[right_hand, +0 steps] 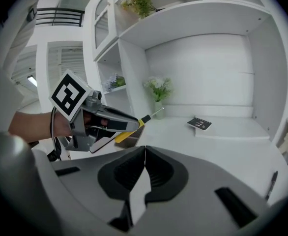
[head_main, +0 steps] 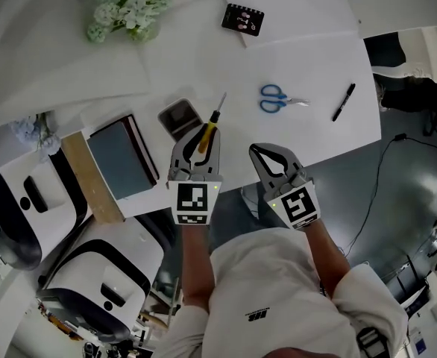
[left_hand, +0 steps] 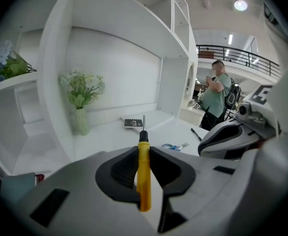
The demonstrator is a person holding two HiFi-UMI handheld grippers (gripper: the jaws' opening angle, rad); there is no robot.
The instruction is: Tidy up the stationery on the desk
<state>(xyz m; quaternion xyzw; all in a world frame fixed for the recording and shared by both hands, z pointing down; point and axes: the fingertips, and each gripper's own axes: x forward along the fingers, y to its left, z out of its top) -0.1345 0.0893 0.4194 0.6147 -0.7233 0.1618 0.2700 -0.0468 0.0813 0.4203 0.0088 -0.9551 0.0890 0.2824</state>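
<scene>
Screwdriver [head_main: 209,129], yellow handle, clamped by that handle between the jaws of the left gripper [head_main: 197,149]. Long axis in line with the jaws: butt back towards the person, black collar and thin metal shaft sticking out ahead, leaning a little to the right in the head view. Seen from the right gripper view, raised off the desk [head_main: 203,58], shaft tilted slightly upward. Middle of the handle covered by the jaw pads; kind of tip too small to tell.

Left gripper closed tight on the handle, nothing else in it. Right gripper [head_main: 257,152] just beside it on the right, jaws pressed together on nothing, apart from the screwdriver.

Ahead of the right gripper on the desk: blue-handled scissors [head_main: 280,99], lying flat, blades to the right. Further right of those, a black pen [head_main: 343,101], lying slantwise near the desk edge; in the right gripper view only a sliver of it, at the picture's margin. In the left gripper view, scissors partly hidden behind the right gripper.

Just ahead and left of the left gripper, a small dark box [head_main: 180,118]; contents not clear. Further left, a grey book [head_main: 121,157]. Far ahead, a black card [head_main: 242,19] with print too small to read, and white flowers [head_main: 127,4] at the back left.
</scene>
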